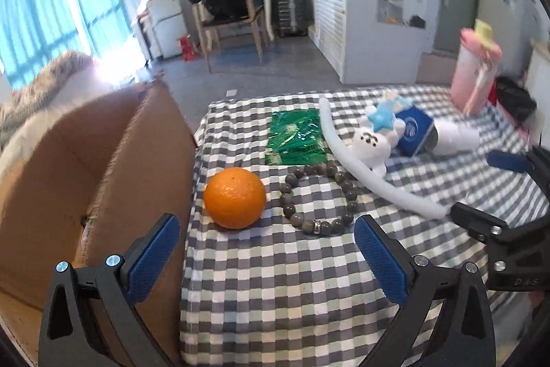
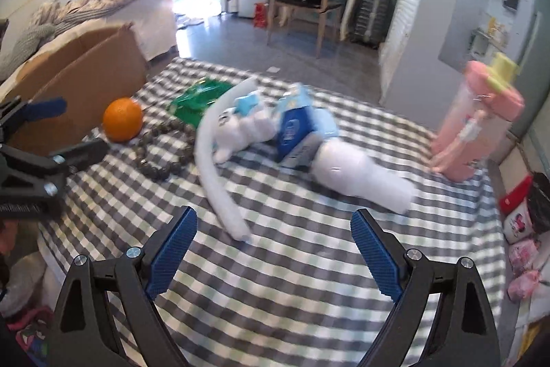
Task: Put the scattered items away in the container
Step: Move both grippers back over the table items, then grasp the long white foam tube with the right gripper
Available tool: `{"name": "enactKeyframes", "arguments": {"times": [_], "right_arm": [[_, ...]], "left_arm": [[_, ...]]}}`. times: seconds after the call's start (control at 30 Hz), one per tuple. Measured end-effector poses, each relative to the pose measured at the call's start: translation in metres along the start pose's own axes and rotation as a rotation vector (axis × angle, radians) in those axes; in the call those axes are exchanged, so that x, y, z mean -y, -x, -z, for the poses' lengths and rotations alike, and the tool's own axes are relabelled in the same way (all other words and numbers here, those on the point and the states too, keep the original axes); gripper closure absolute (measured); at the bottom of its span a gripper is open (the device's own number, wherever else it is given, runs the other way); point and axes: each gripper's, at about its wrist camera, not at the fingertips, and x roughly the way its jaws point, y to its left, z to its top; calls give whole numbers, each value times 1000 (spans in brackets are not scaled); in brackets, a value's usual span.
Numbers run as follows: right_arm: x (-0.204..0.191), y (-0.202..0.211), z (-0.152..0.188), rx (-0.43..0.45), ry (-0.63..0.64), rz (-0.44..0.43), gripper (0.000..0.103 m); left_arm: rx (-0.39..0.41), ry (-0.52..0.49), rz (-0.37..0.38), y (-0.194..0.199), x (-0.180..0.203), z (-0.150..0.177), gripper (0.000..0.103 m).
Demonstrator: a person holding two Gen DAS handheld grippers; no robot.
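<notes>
I held the left gripper (image 1: 266,258) and right gripper (image 2: 273,251) with jaws spread and empty above the checked counter (image 1: 275,298). The orange (image 1: 235,197), bead bracelet (image 1: 318,195) and plush toy (image 1: 373,140) lay scattered just beside the cardboard box (image 1: 86,167). I judged that the orange, close to the counter's edge, could roll off if nudged.

Left tool (image 1: 266,251) spread wide, orange (image 1: 235,197) beside bead bracelet (image 1: 318,195), cardboard box (image 1: 96,167) left
</notes>
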Motion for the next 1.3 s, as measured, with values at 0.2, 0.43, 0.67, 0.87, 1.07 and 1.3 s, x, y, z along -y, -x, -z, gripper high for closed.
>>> {"name": "enactKeyframes", "arguments": {"times": [0.2,0.43,0.67,0.87,1.07,1.3], "right_arm": [[-24,-32,-24,-15,67,-82,35],[-39,-80,-38,-94,68,-139,50],[-31,-80,-37,-102,14,-143,83],[-18,-45,-37,-44,-42,-125,84],[7,1,-42,59,-81,-78,85],[26,11,-33,52,-99,-53,85]], "left_arm": [[29,-20,-32,8,-3,-6,0],[65,-12,-51,19,-22,-14,0],[45,1,-26,12,-27,-12,0],[51,10,7,13,-25,-14,0],[75,14,83,7,-6,-26,0],[-8,56,-36,-44,3,-30,0]]}}
